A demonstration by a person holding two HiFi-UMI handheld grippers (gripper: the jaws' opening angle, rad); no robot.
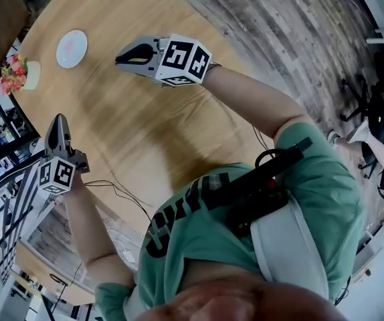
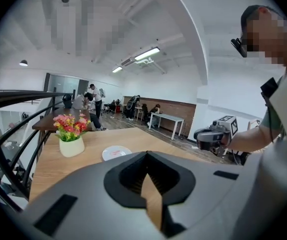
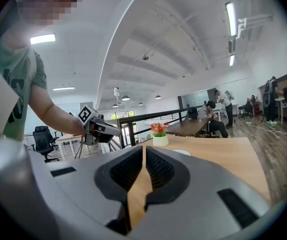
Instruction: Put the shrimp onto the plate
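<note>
Left gripper (image 1: 59, 119) and right gripper (image 1: 120, 59) hang back from the plate (image 1: 63, 45), each with jaws pressed together on nothing. That is apparently because the pinkish shrimp (image 2: 114, 153) already lies on that plate, with the flowerpot (image 1: 31, 74) just beside it.

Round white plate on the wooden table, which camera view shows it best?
The head view: the round white plate shows whole from above. The left gripper view shows it flattened; the right gripper view only a sliver.
</note>
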